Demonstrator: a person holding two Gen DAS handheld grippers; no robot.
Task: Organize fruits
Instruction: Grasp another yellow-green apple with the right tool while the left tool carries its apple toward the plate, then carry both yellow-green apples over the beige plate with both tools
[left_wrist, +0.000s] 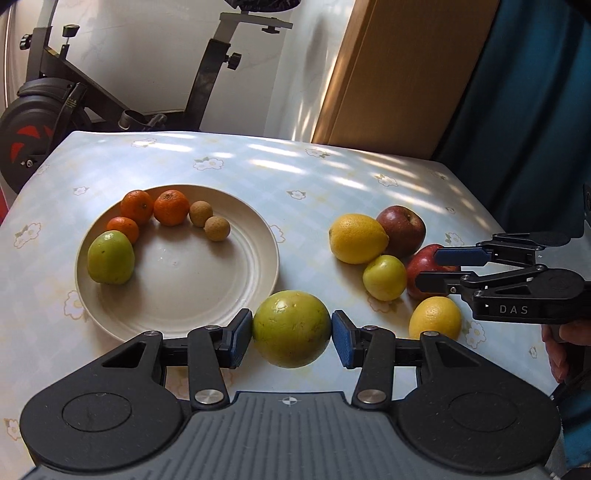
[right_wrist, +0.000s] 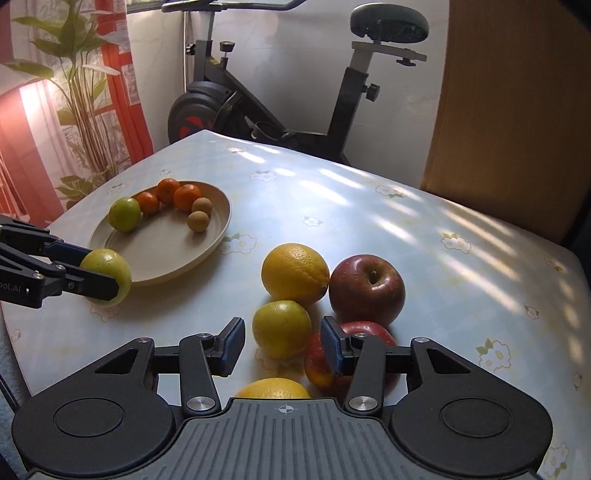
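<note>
My left gripper (left_wrist: 291, 338) is shut on a large green fruit (left_wrist: 291, 328), both blue pads pressed against its sides, just in front of the cream plate (left_wrist: 177, 295). From the right wrist view this fruit (right_wrist: 107, 275) hangs at the plate's near rim (right_wrist: 207, 254). My right gripper (right_wrist: 282, 345) is open. A small yellow-green fruit (right_wrist: 281, 328) shows between its pads with a gap on each side. Beside it lie a red apple (right_wrist: 369, 332), a dark red apple (right_wrist: 365, 288), a yellow citrus (right_wrist: 295, 275) and another citrus (right_wrist: 273, 387).
The plate holds three tangerines (left_wrist: 170, 207), two brown longans (left_wrist: 217, 229) and a green fruit (left_wrist: 110, 257) along its far-left rim. An exercise bike (left_wrist: 55, 110) stands behind the table, a wooden panel (left_wrist: 399, 74) at the back right, a plant (right_wrist: 81, 92) to the left.
</note>
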